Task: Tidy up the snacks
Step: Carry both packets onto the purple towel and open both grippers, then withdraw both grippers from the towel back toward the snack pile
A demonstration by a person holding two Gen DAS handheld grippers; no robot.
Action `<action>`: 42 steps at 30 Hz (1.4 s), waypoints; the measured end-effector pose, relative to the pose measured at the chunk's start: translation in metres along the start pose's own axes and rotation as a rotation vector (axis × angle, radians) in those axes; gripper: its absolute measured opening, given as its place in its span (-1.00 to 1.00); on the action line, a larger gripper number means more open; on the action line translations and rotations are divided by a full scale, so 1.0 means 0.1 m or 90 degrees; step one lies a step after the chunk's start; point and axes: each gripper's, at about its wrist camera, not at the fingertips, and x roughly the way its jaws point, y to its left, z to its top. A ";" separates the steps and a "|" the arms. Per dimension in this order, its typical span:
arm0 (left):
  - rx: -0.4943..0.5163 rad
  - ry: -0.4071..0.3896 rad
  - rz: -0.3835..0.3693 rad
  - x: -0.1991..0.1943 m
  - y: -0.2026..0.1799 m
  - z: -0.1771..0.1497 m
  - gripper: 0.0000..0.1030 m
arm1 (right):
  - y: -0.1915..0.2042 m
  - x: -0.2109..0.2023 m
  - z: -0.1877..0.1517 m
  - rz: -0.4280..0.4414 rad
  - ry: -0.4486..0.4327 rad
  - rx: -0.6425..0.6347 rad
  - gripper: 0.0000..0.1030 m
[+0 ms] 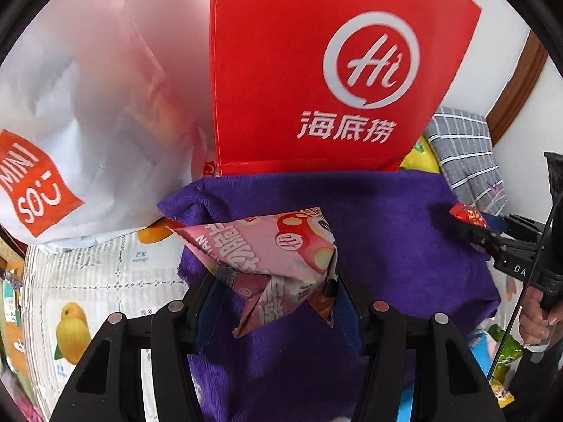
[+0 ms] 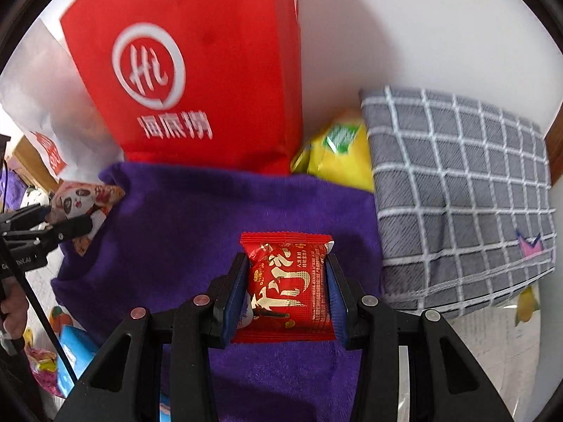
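My left gripper [image 1: 272,277] is shut on a crumpled pink snack packet [image 1: 267,246] and holds it above a purple cloth [image 1: 387,218]. The packet also shows at the left of the right wrist view [image 2: 82,200], held in the left gripper [image 2: 70,223]. My right gripper [image 2: 286,277] is shut on a red snack packet [image 2: 286,281] with gold print, also over the purple cloth [image 2: 197,218]. That red packet shows at the right of the left wrist view [image 1: 468,215], at the tip of the right gripper [image 1: 473,225].
A tall red bag [image 1: 316,70] stands behind the cloth, beside a white MINISO bag [image 1: 70,123]. A yellow snack bag [image 2: 337,154] and a grey checked cloth [image 2: 457,193] lie at the right. A fruit-printed table cover [image 1: 88,281] and more packets [image 2: 70,351] lie at the left.
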 end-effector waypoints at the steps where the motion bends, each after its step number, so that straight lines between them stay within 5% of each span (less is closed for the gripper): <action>1: -0.002 0.004 0.003 0.04 0.01 0.01 0.08 | 0.00 0.05 -0.01 -0.006 0.011 -0.001 -0.18; 18: -0.002 0.034 -0.014 0.38 0.06 0.05 0.10 | 0.08 0.42 -0.08 -0.040 0.051 0.000 -0.17; 20: 0.007 0.036 -0.014 0.39 0.03 0.06 0.13 | 0.13 0.46 -0.05 -0.037 0.050 -0.005 -0.14; 23: 0.009 0.034 -0.015 0.39 0.00 0.07 0.36 | 0.18 0.46 -0.06 -0.023 0.052 -0.022 0.19; 29: -0.021 0.025 -0.050 0.22 0.05 0.06 0.55 | 0.27 0.18 -0.03 -0.030 0.014 -0.047 0.32; 36: -0.002 -0.021 -0.010 -0.31 0.04 -0.10 0.56 | 0.38 -0.47 0.02 -0.027 -0.039 -0.042 0.33; 42: -0.003 -0.062 -0.007 -0.83 -0.03 -0.39 0.56 | 0.44 -1.16 -0.26 -0.053 -0.117 -0.019 0.48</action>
